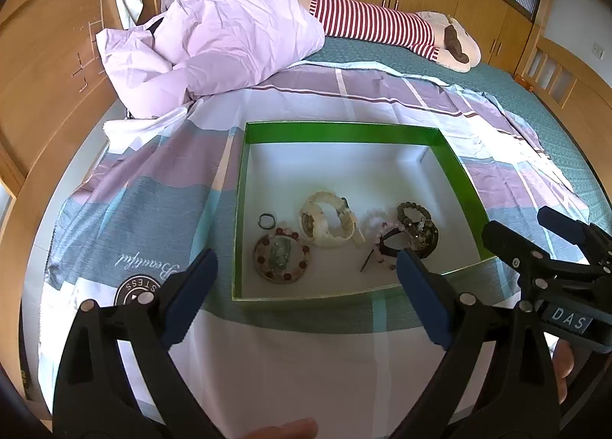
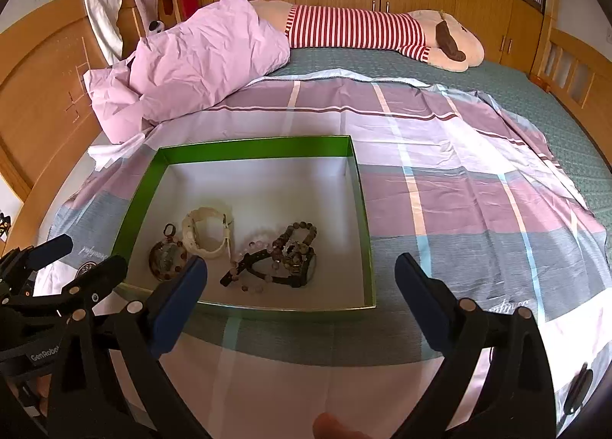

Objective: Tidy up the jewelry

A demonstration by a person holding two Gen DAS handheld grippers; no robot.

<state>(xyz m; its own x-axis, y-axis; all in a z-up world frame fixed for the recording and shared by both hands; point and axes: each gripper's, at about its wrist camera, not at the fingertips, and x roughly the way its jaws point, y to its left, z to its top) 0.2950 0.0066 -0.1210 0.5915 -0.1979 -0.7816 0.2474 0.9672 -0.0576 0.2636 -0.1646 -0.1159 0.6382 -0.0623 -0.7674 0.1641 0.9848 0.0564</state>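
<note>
Green box (image 1: 455,167) on bedspread (image 2: 459,178); jewelry (image 2: 244,247) clustered along near edge, within reach. Left gripper (image 1: 306,286), right gripper (image 2: 302,301) both wide open, empty, hovering before near edge.

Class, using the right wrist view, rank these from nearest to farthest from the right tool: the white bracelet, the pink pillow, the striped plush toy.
From the right tool:
1. White bracelet, in the green box, left of centre.
2. Pink pillow, beyond the box, to the left.
3. Striped plush toy, along the bed's far edge.
</note>
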